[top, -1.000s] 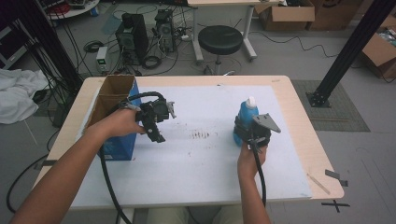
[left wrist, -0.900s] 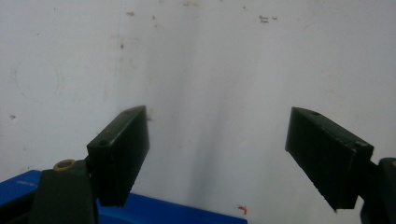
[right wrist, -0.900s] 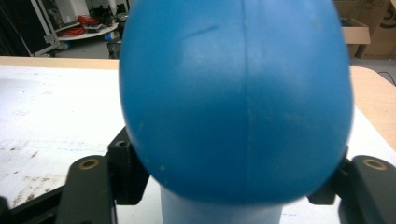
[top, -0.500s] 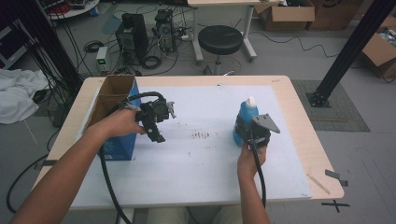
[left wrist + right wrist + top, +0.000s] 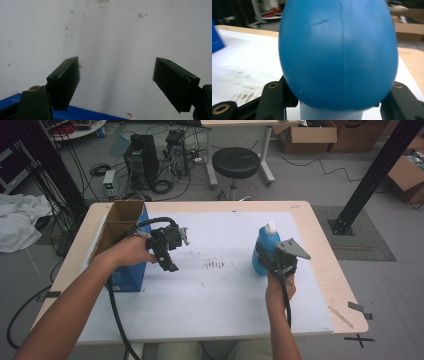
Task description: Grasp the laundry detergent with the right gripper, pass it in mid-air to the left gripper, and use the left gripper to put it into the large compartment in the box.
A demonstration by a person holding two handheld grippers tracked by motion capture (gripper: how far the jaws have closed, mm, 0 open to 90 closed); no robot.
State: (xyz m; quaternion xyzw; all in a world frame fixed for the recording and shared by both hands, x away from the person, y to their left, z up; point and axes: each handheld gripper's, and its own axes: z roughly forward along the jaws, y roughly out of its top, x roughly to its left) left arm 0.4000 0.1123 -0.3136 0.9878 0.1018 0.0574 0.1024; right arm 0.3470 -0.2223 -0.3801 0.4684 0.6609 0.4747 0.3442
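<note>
A blue bottle (image 5: pixel 264 246) with a white cap (image 5: pixel 270 226) stands upright on the white mat at the right. My right gripper (image 5: pixel 267 264) is shut on the bottle's lower body from the near side. In the right gripper view the bottle (image 5: pixel 338 52) bulges up between the two black jaws, which press on either flank of it. My left gripper (image 5: pixel 169 264) hovers over the mat left of centre, pointing down, beside a blue box (image 5: pixel 125 270) with an open cardboard top. Its jaws (image 5: pixel 116 65) stand wide open with only bare mat between them.
The white mat (image 5: pixel 220 310) covers most of the wooden table (image 5: pixel 325 245); a patch of brown marks (image 5: pixel 216 265) lies at its centre. The blue box's edge (image 5: pixel 82 116) shows under the left jaws. Behind the table are a black stool (image 5: pixel 236 162) and cables.
</note>
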